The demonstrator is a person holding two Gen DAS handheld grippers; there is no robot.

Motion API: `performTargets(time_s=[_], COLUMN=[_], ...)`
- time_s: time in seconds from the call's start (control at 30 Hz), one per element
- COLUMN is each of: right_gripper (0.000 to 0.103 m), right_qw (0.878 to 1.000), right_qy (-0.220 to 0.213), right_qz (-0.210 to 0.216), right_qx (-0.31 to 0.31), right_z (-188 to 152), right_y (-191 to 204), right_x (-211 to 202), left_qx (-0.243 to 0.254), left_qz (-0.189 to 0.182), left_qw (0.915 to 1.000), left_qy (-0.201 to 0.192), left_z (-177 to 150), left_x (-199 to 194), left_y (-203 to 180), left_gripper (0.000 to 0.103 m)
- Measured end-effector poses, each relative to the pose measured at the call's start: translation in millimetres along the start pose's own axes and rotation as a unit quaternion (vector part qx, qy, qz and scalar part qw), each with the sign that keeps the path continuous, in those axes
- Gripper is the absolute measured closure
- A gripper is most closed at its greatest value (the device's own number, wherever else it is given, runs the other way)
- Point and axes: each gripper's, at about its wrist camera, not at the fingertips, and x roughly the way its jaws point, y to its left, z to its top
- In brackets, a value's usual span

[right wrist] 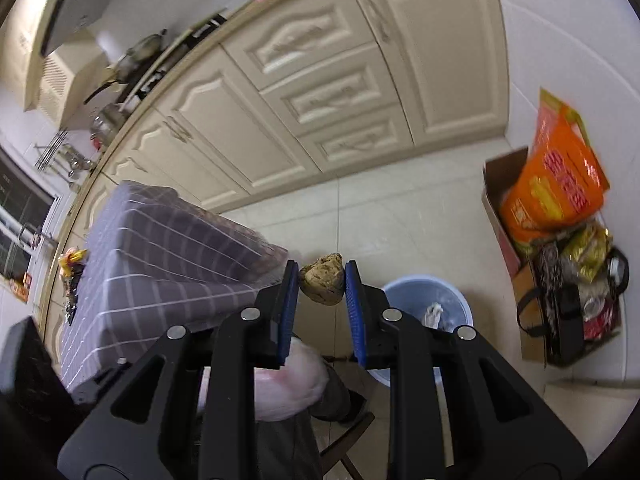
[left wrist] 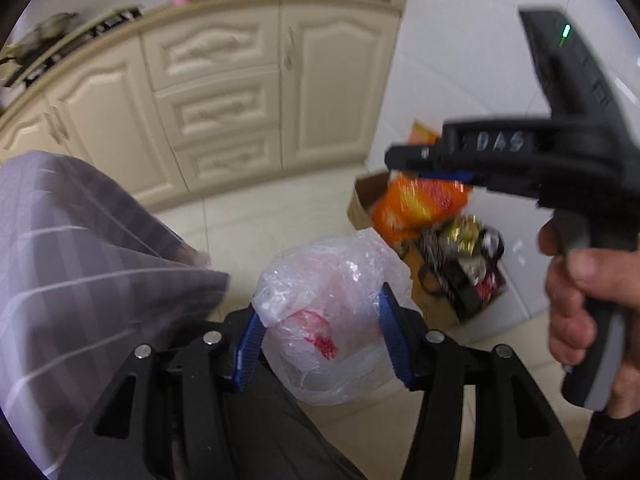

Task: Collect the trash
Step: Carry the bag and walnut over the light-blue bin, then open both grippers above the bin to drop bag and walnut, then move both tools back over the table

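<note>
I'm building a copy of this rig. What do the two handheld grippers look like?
Both are black plastic with blue ribbed pads and round silver bolts on slotted finger arms. The right gripper, seen from the left one, has a pistol-style handle, a small green light and pale lettering on its side.

Two black grippers, blue ribbed fingers, silver screws, handwritten "DAS" lettering, green indicator light.

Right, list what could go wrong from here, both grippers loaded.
1. The brown lump sits only at the right gripper fingertips, so it could slip out before reaching the blue bin.
2. The left gripper squeezes a loose plastic bag; the thin film could slide free or tear.
3. The bin sits partly hidden below the right gripper, so a drop could miss.
</note>
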Motion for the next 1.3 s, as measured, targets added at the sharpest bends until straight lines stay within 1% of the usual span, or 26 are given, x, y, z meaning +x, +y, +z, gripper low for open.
performTargets(time_s=[0.13,0.2,0.23,0.27,0.33,0.37,0.4,0.43,0.5,0.53,0.57,0.63,0.7,0.77,0.93,1.03,1.17,1.3], right_gripper=[0.079,0.079,0.078,0.078,0.076,0.055,0.04,0.031,0.03,0.026,0.019,0.012,0.007,0.006,0.006,0.006,0.006,0.006], right_qw=[1.0,0.999,0.999,0.998,0.997,0.996,0.995,0.995,0.995,0.995,0.994,0.994,0.995,0.995,0.996,0.997,0.998,0.999], right_qy=[0.018,0.032,0.037,0.043,0.057,0.06,0.059,0.055,0.055,0.055,0.052,0.05,0.048,0.046,0.033,0.021,0.0,-0.022], right_qz=[-0.009,-0.009,-0.011,-0.016,-0.019,-0.02,-0.022,-0.024,-0.02,-0.018,-0.021,-0.024,-0.028,-0.033,-0.035,-0.032,-0.028,-0.018], right_qx=[0.021,0.03,0.033,0.04,0.054,0.062,0.071,0.074,0.083,0.086,0.089,0.089,0.087,0.083,0.076,0.069,0.056,0.035], right_z=[-1,-2,-2,-3,-6,-9,-11,-12,-16,-17,-18,-19,-19,-18,-14,-9,-1,9], right_y=[-22,-32,-36,-41,-51,-54,-58,-59,-62,-63,-63,-63,-60,-56,-45,-34,-17,7], right_x=[19,32,37,45,58,61,63,62,63,63,61,60,57,54,42,32,16,-1], left_qx=[0.019,0.018,0.019,0.016,0.007,0.003,0.001,-0.003,-0.006,-0.006,-0.004,-0.003,-0.005,-0.007,-0.011,-0.011,-0.015,-0.024], left_qz=[-0.001,0.002,-0.001,-0.01,-0.007,0.0,0.003,0.005,0.011,0.015,0.019,0.026,0.031,0.034,0.034,0.037,0.039,0.045], left_qw=[0.9986,0.9974,0.9969,0.9957,0.9949,0.995,0.9951,0.9953,0.996,0.9967,0.9971,0.9979,0.9984,0.9988,0.9993,0.999,0.9972,0.9936], left_qy=[0.049,0.069,0.077,0.091,0.101,0.1,0.099,0.096,0.088,0.08,0.074,0.06,0.047,0.034,0.004,-0.021,-0.061,-0.1], left_z=[3,5,7,8,10,9,10,9,9,9,9,11,13,15,18,19,24,28], left_x=[49,69,76,88,97,98,99,97,91,86,82,72,63,52,24,4,-30,-65], left_y=[-8,-5,-3,-1,6,10,10,14,16,18,18,19,19,19,17,16,18,26], left_gripper=[0.049,0.046,0.041,0.031,0.018,0.017,0.017,0.017,0.014,0.013,0.013,0.013,0.012,0.011,0.01,0.01,0.01,0.009])
